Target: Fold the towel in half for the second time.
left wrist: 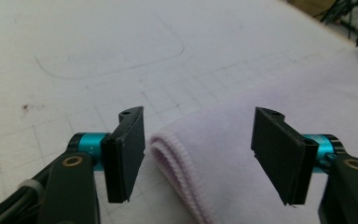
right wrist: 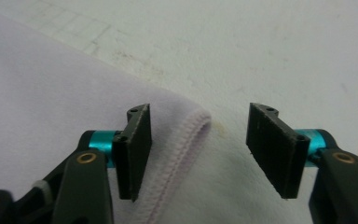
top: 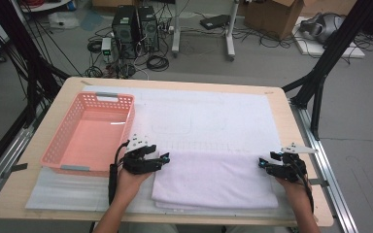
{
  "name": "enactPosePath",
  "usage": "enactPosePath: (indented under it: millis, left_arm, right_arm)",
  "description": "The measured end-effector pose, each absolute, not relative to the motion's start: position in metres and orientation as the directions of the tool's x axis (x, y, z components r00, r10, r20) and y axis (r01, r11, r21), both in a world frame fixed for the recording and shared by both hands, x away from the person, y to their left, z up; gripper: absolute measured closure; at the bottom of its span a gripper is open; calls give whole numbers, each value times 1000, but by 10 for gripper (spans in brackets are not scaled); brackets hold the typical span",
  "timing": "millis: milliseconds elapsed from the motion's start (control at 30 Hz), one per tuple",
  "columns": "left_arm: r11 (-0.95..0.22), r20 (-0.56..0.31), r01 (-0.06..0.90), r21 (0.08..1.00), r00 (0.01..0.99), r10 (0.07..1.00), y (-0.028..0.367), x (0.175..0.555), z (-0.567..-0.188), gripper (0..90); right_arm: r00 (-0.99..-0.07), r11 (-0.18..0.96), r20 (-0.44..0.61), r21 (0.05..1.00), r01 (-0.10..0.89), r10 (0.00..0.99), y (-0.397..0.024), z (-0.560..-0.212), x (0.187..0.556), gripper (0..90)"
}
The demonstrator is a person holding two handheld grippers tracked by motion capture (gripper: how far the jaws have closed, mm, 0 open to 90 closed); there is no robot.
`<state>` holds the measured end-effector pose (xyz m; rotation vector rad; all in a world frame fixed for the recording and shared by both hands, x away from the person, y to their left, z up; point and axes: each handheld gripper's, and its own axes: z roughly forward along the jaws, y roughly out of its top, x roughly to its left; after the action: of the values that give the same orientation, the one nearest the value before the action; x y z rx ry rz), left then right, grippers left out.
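Both sets of jaws are standing wide with nothing clamped. In the left gripper view the pads are straddling the far left corner of the folded towel, with its stacked hemmed edges sitting between them untouched. In the right gripper view the other corner is lying under the gap, closer to one pad.

From above, the left gripper and right gripper are hovering at the two far corners of the towel, which is lying folded on the white mat at the near side of the tabletop, just right of the pink basket.

My take: they're lining up for the next fold. Drop both low enough to catch every layer at the hem, not just the top one, pinch at the same time, and lift evenly so it isn't skewing. I'd centre the right one on its corner first.
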<state>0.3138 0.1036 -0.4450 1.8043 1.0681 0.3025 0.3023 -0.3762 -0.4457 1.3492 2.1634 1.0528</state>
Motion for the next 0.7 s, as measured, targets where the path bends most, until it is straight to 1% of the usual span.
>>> enactPosePath:
  millis: [100,167,200,267,300,333,433,500,633,700]
  left_arm:
    - [-166,-233,563,810,568,789,100,323,-450,336]
    - [-193,-228,587,786,566,792,96,327,-453,353]
    - [-204,-222,580,789,578,785,95,327,-453,369]
    - [-230,-201,571,788,593,780,93,326,-453,546]
    - [-232,-210,572,787,601,771,92,326,-452,605]
    - [-221,-235,582,783,605,761,92,326,-452,741]
    - [-201,-211,555,807,589,780,92,327,-448,782]
    - [-163,-223,544,823,574,788,95,329,-447,786]
    - [-155,-204,520,840,567,798,93,341,-437,787]
    - [-134,-210,515,847,555,805,93,351,-432,787]
  right_arm:
    - [-495,265,93,752,603,864,-378,-448,306,421]
    - [-531,277,112,753,597,840,-380,-449,306,537]
    - [-557,292,111,758,583,823,-380,-449,306,600]
    - [-563,288,122,760,583,817,-378,-449,304,702]
    - [-564,284,130,760,585,815,-379,-449,303,771]
    - [-564,278,132,765,581,815,-379,-448,303,808]
    - [-550,240,159,777,581,820,-384,-447,305,839]
    - [-534,216,157,793,569,830,-386,-444,307,845]
    - [-512,215,121,808,548,850,-384,-439,316,848]
    - [-501,214,100,819,532,860,-383,-435,323,848]
